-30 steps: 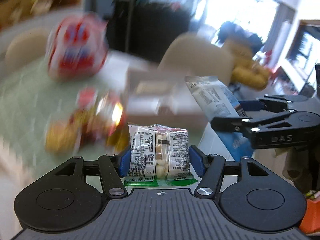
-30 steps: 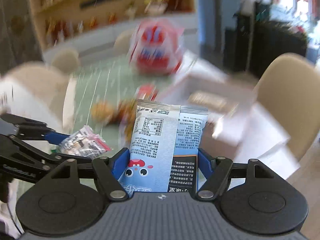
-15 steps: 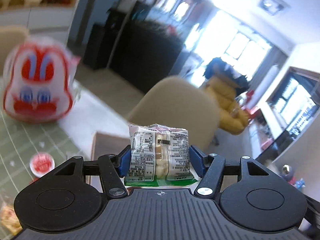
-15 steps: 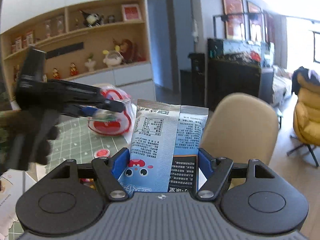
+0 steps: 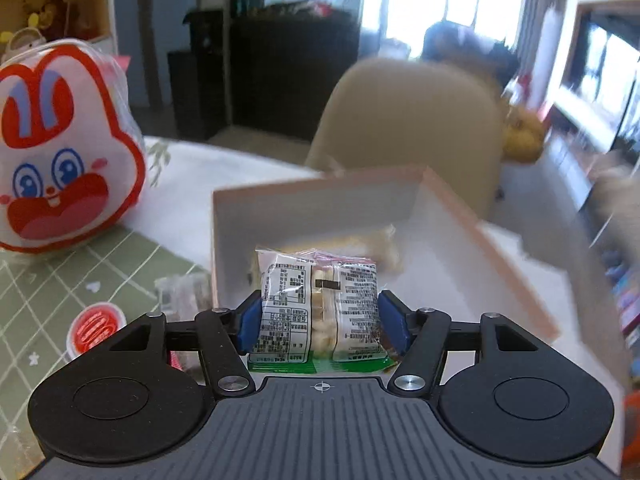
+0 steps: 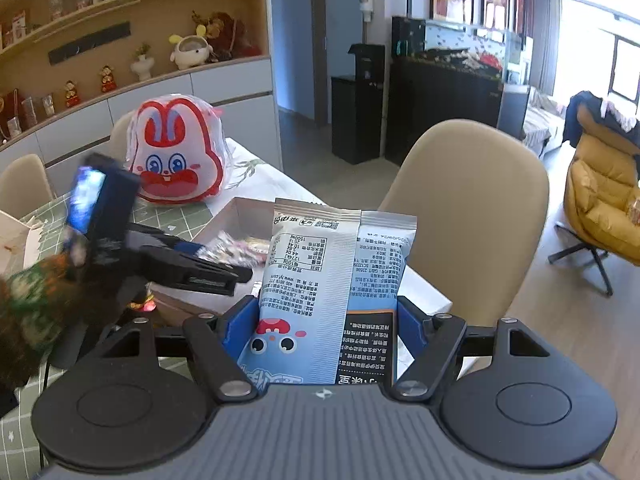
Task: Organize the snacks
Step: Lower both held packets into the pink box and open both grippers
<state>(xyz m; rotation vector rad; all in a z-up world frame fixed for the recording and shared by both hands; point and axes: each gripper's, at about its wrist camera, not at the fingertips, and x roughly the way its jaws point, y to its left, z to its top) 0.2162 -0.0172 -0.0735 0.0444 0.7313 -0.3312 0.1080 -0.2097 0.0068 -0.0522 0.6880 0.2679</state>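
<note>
My left gripper [image 5: 320, 322] is shut on a small clear snack pack [image 5: 318, 304] with a green bottom edge, held over the near edge of an open pink-rimmed box [image 5: 480, 224]. A pale snack [image 5: 372, 242] lies inside the box. My right gripper [image 6: 320, 336] is shut on a tall light-blue snack bag [image 6: 320, 292] with a cartoon face, held upright above the table. In the right wrist view the left gripper [image 6: 192, 264] reaches over the same box [image 6: 240, 212] with its pack [image 6: 228, 246].
A red and white rabbit-shaped bag [image 5: 56, 152] stands on the green checked tablecloth [image 5: 36, 292] to the left. A small red-lidded cup [image 5: 94, 326] and wrapped snacks [image 5: 180, 294] lie beside the box. A beige chair [image 6: 472, 216] stands behind the table. A white box [image 6: 16, 240] sits far left.
My left gripper has swung down and over the open box with its pack. My right gripper keeps its bag and has tilted a little toward the table.
</note>
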